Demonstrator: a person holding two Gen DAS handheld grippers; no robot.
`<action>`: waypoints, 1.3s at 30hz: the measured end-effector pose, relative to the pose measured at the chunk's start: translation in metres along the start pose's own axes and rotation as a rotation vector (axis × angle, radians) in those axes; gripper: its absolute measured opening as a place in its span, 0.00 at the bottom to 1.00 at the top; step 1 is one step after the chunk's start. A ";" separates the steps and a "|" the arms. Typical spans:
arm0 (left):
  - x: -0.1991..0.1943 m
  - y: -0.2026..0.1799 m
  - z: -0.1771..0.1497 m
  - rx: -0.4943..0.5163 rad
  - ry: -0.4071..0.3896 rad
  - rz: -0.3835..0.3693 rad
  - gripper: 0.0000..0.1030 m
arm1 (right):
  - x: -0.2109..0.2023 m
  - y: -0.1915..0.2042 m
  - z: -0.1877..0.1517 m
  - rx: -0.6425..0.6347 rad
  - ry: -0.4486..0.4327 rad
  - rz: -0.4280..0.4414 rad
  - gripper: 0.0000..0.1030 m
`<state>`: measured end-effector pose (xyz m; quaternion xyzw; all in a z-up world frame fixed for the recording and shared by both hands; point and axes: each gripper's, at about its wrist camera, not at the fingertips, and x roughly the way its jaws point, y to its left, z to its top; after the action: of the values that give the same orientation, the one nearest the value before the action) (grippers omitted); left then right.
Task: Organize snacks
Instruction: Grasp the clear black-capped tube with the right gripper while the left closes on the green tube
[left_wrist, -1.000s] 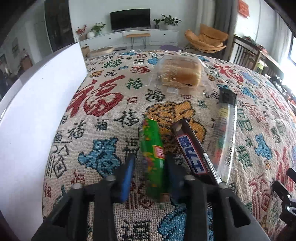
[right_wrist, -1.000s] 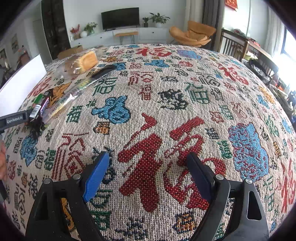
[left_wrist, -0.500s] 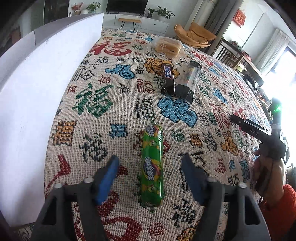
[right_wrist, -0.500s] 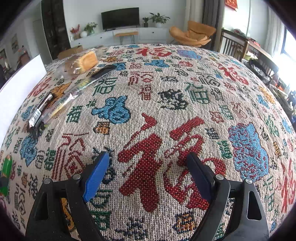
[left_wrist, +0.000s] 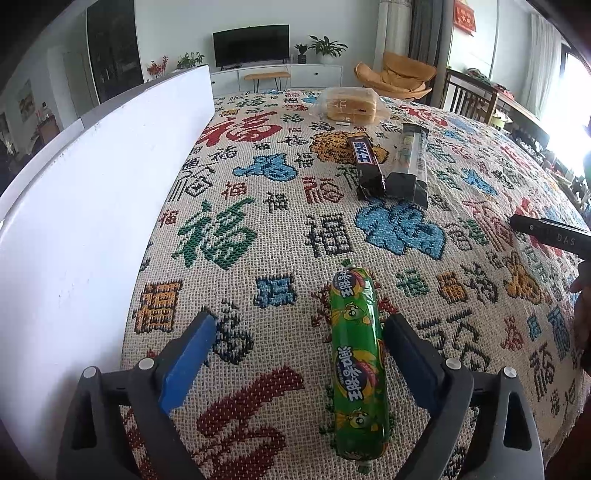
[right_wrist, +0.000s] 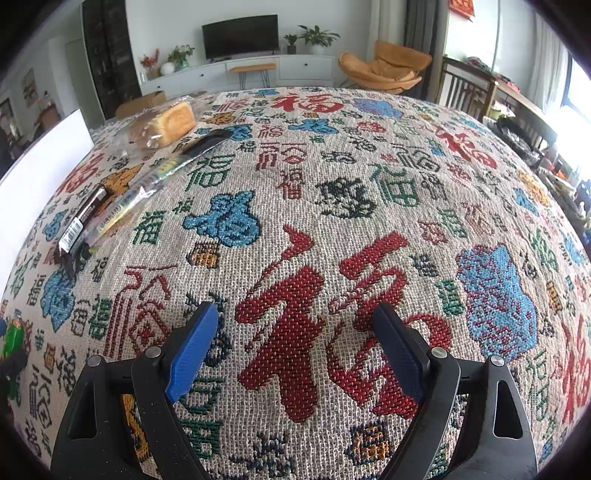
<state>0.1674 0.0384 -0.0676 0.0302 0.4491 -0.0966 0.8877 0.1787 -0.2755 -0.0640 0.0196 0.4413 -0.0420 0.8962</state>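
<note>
Between spread left hand-held gripper (left_wrist: 297, 349) fingers: green sausage (left_wrist: 356, 363); right hand-held gripper (right_wrist: 295, 345) spread, empty.

The left gripper (left_wrist: 297, 345) fills the bottom of its frame, jaws spread wide and holding nothing. The right gripper (right_wrist: 295, 341) sits likewise at bottom centre, jaws wide apart and empty.

Bright daylight floods in from right of the tablecloth (right_wrist: 332, 221), blowing out that edge; fisheye bending and dark vignetted corners, otherwise sharp.
</note>
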 end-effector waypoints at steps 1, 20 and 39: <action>-0.001 -0.001 0.000 0.000 0.000 0.000 0.91 | 0.000 0.000 0.000 0.000 0.000 0.001 0.86; 0.003 -0.005 0.002 0.012 0.013 -0.016 0.98 | 0.053 0.087 0.117 0.135 0.281 0.275 0.87; 0.005 -0.006 0.005 0.014 0.017 -0.020 0.99 | 0.026 0.074 0.071 -0.221 0.197 0.136 0.20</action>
<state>0.1728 0.0311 -0.0682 0.0328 0.4564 -0.1082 0.8825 0.2574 -0.2081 -0.0413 -0.0454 0.5268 0.0698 0.8459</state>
